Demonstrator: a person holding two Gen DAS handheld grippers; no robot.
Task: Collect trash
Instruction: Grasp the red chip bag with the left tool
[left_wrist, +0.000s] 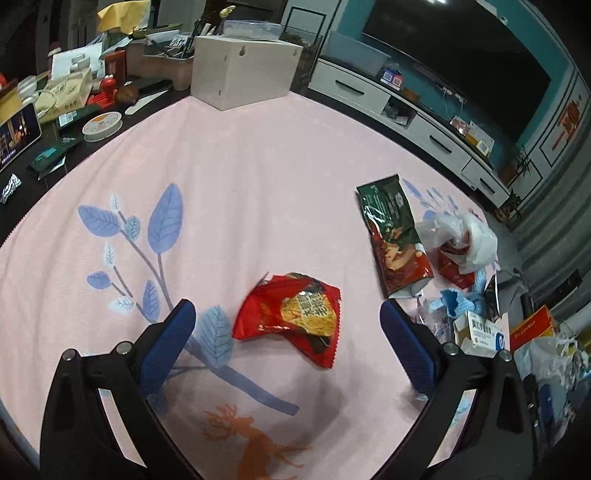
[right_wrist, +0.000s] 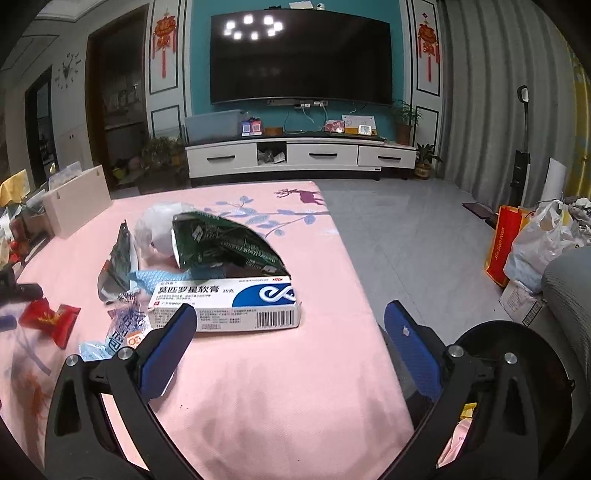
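Observation:
A crumpled red snack wrapper (left_wrist: 291, 315) lies on the pink tablecloth (left_wrist: 258, 177), just ahead of my open left gripper (left_wrist: 288, 317), between its blue fingers. To its right lie a green and red snack bag (left_wrist: 395, 236), a white plastic bag (left_wrist: 465, 236), blue tissue (left_wrist: 458, 301) and a white medicine box (left_wrist: 480, 332). In the right wrist view the same medicine box (right_wrist: 229, 304) lies just beyond my open, empty right gripper (right_wrist: 291, 321), with a green bag (right_wrist: 225, 243), a silver wrapper (right_wrist: 118, 262) and the red wrapper (right_wrist: 51, 319) around it.
A wooden box (left_wrist: 243, 70) and desk clutter (left_wrist: 66, 99) stand at the table's far side. A black round bin (right_wrist: 517, 369) sits by the table's right edge, below my right gripper. Bags (right_wrist: 532, 243) stand on the grey floor; a TV cabinet (right_wrist: 299, 155) lines the wall.

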